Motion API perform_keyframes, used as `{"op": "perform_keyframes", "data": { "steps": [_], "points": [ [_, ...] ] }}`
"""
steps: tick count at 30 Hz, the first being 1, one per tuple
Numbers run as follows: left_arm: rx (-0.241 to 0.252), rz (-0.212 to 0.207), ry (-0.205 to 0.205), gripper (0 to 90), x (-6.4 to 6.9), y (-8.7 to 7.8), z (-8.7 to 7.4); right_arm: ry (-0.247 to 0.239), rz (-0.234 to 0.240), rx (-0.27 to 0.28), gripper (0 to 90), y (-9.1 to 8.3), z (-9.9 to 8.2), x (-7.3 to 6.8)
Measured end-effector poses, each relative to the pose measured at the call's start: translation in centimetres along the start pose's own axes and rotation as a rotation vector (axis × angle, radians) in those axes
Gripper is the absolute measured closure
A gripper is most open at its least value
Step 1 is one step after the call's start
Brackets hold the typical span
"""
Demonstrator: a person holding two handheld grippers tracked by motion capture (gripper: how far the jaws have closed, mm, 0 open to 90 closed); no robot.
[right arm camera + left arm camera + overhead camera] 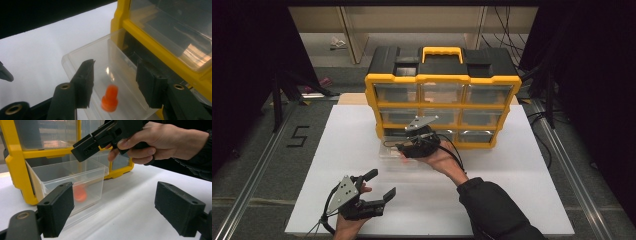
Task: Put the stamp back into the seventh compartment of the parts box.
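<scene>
So the left gripper (379, 184) sits near the front left corner of the white board (512, 200), jaws spread wide with nothing between them. Further right, the right gripper (115, 81) hangs over the clear drawer (72, 182) pulled out of the bottom left slot of the yellow organizer (442, 79), jaws partly apart and pinching nothing. Inside the drawer there's a small orange piece (110, 98), lying loose on its floor. It's blurry, so its exact shape is hard to make out, and the hand (443, 157) blocks most of the drawer from above.

drawer (82, 62): clear glossy plastic | peg (110, 98): orange plastic | table (362, 135): matt white
</scene>
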State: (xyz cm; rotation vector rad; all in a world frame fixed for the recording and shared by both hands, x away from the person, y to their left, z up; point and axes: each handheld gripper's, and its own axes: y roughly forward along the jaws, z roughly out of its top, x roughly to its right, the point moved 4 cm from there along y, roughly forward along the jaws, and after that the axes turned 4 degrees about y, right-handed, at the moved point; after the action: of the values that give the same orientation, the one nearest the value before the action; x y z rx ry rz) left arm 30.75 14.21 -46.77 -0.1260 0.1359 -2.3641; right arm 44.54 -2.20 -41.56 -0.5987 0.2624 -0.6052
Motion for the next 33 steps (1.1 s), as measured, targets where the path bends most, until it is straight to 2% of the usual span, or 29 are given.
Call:
{"op": "perform_keyframes", "data": {
  "steps": [6, 15, 23, 33],
  "points": [
    [0.0, -0.001, 0.001, 15.5, 0.0, 0.0, 0.0, -0.016, -0.018, 0.017, 41.8, -0.8, 0.2, -0.2],
    [-0.002, -0.003, 0.002, 15.5, 0.0, 0.0, 0.0, -0.036, -0.018, 0.081, 38.1, -2.8, -0.1, -0.9],
    [-0.003, -0.005, -0.001, 15.5, 0.0, 0.0, 0.0, -0.035, -0.007, 0.121, 36.9, -4.5, -0.9, -1.2],
    [-0.005, -0.008, -0.002, 15.5, 0.0, 0.0, -0.1, -0.005, -0.011, 0.186, 33.9, -6.7, -2.2, -0.7]
  ]
}}
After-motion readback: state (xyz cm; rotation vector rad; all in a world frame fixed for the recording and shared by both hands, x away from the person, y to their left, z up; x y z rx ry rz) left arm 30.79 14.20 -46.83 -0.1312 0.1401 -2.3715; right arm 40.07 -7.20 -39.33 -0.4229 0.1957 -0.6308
